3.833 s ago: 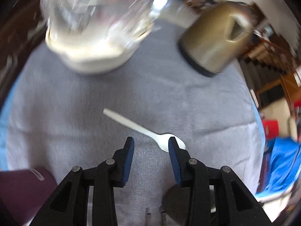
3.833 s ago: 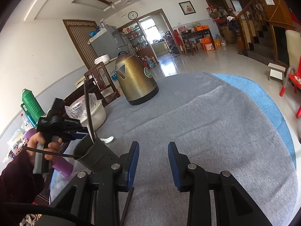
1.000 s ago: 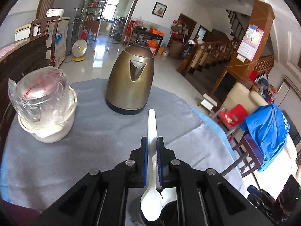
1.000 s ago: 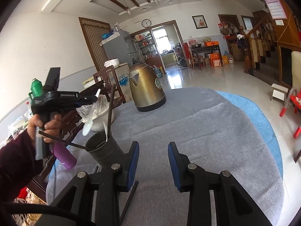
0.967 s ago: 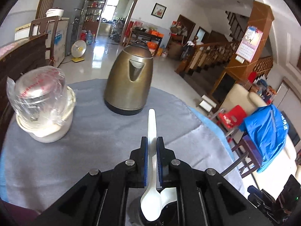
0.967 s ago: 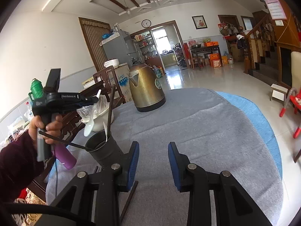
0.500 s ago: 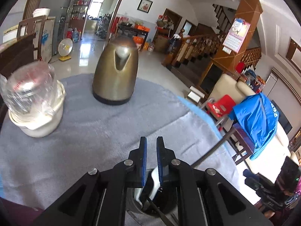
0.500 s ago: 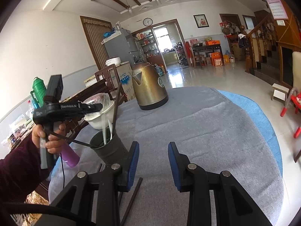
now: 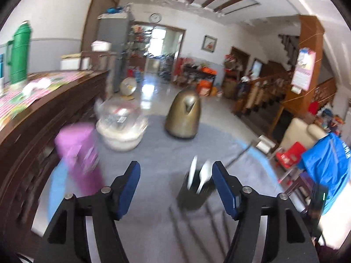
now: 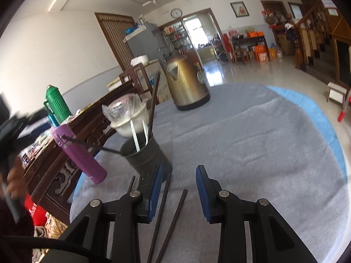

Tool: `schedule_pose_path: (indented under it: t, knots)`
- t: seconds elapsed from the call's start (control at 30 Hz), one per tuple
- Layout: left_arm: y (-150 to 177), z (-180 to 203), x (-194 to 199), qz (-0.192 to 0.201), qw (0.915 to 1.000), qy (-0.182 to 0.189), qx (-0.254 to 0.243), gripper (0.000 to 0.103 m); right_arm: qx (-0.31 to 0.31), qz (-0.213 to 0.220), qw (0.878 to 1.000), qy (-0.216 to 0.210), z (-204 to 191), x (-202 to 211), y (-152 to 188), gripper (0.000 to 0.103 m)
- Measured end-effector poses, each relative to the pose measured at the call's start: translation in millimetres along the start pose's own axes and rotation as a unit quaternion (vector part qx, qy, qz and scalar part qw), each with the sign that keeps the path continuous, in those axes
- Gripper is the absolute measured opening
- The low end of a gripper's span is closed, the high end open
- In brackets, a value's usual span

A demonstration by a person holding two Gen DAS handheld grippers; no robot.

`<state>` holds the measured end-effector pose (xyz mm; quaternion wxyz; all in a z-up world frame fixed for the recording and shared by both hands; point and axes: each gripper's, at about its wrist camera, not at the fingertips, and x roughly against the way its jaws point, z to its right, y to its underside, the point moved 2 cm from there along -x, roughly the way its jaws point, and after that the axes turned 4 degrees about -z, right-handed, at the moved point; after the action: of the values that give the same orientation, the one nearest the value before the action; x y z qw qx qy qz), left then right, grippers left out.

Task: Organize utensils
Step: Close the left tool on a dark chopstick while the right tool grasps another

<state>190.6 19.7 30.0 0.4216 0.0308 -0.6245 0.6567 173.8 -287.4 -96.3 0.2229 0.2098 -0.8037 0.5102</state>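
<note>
A dark grey utensil holder (image 10: 147,156) stands on the grey cloth with two white plastic spoons (image 10: 135,137) and dark chopsticks (image 10: 153,103) standing in it. It also shows in the left wrist view (image 9: 195,191), blurred, with the spoons (image 9: 203,178) upright. My left gripper (image 9: 175,182) is open and empty, just left of and behind the holder. My right gripper (image 10: 178,188) is open and empty, low over the cloth. Several loose dark chopsticks (image 10: 173,217) lie on the cloth between and left of its fingers.
A brass-coloured kettle (image 10: 186,83) stands at the table's far side. A white bowl with a plastic-wrapped lid (image 10: 129,116) and a purple bottle (image 10: 79,155) stand left of the holder. A dark wooden sideboard (image 9: 33,118) runs along the left.
My left gripper has let go of the white spoon, which now stands in the holder, opened wide and drawn back and to the left. The right gripper has tilted down towards the loose chopsticks.
</note>
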Motion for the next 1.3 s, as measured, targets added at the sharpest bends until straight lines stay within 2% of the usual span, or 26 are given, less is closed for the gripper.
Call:
schedule_pose_path:
  t: [0.13,0.23,0.33,0.43,0.63,1.0,1.3]
  knots:
    - [62.2,-3.6,-10.7,-0.082,0.9953,-0.052,0.004,0.070,-0.010,-0.029,0.999,-0.010,-2.4,-14.0,9.2,0.035]
    - [99.7,-1.8,-29.8,-0.148,0.9825,-0.113,-0.007,0.070,-0.005,-0.042,0.999,-0.014,-9.1,-21.2,14.9,0.035]
    - [120.8,3.3,-41.6,-0.177,0.9729,-0.147,-0.020,0.070,0.007,-0.048,0.999,-0.017,-17.5,-22.1,17.4,0.035]
    - [122.7,12.9,-50.9,-0.183,0.9651,-0.183,-0.043,0.070,0.023,-0.053,0.998,-0.015,-23.4,-20.6,19.3,0.035]
    - [114.2,22.9,-52.9,-0.175,0.9671,-0.178,-0.047,0.070,0.018,-0.067,0.997,-0.017,-25.3,-22.2,22.3,0.035]
    - [117.4,20.8,-59.1,-0.187,0.9576,-0.213,-0.049,0.070,0.015,-0.090,0.996,-0.022,-28.4,-32.9,29.1,0.035]
    - [126.9,16.8,-78.7,-0.218,0.9510,-0.215,-0.048,0.070,-0.004,-0.101,0.995,-0.012,-17.9,-42.3,31.2,0.035]
